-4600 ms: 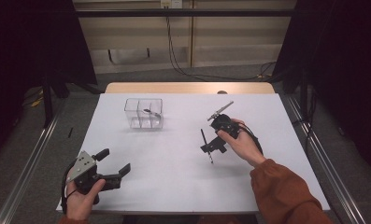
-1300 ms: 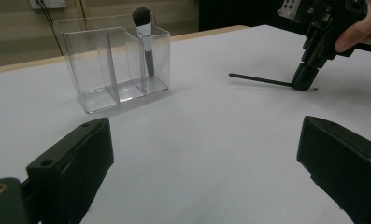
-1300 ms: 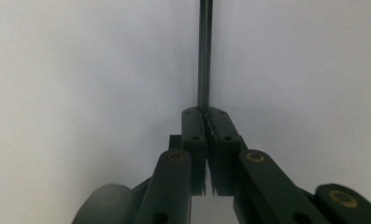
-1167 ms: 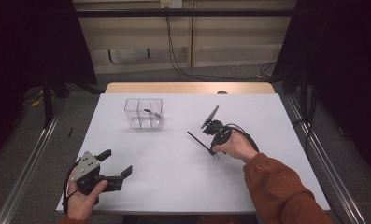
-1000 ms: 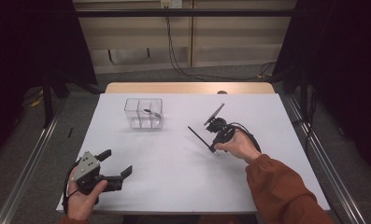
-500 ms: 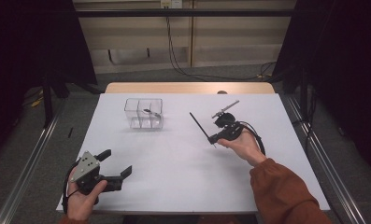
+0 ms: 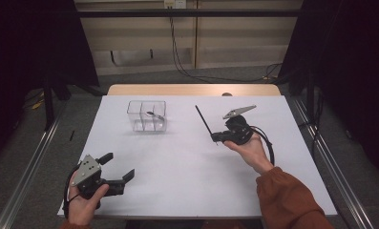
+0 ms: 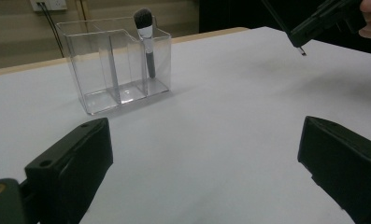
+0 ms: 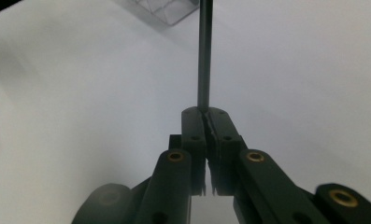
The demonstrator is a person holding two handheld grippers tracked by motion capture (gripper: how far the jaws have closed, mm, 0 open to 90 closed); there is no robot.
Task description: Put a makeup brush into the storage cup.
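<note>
My right gripper (image 7: 217, 137) is shut on a thin black stick (image 7: 204, 121), held above the right half of the white table (image 7: 187, 186). The stick slants up and to the left, toward a clear compartmented organizer (image 7: 146, 116). In the right gripper view the stick (image 9: 204, 56) rises straight out of the closed jaws of the right gripper (image 9: 205, 112). A black makeup brush (image 8: 147, 42) stands, bristles up, in one end compartment of the organizer (image 8: 113, 60). My left gripper (image 7: 119, 166) rests at the near left, open with nothing between its jaws.
The table's wooden far edge (image 7: 192, 89) lies behind the organizer. Metal rails (image 7: 321, 152) run along both sides of the table. In the left gripper view the right gripper (image 8: 321, 21) hangs at the top right with the stick's lower tip (image 8: 301, 50) below it.
The right hand has lifted the stick off the table and drifted right and away; the stick now slants up-left. The left hand has stayed put.
</note>
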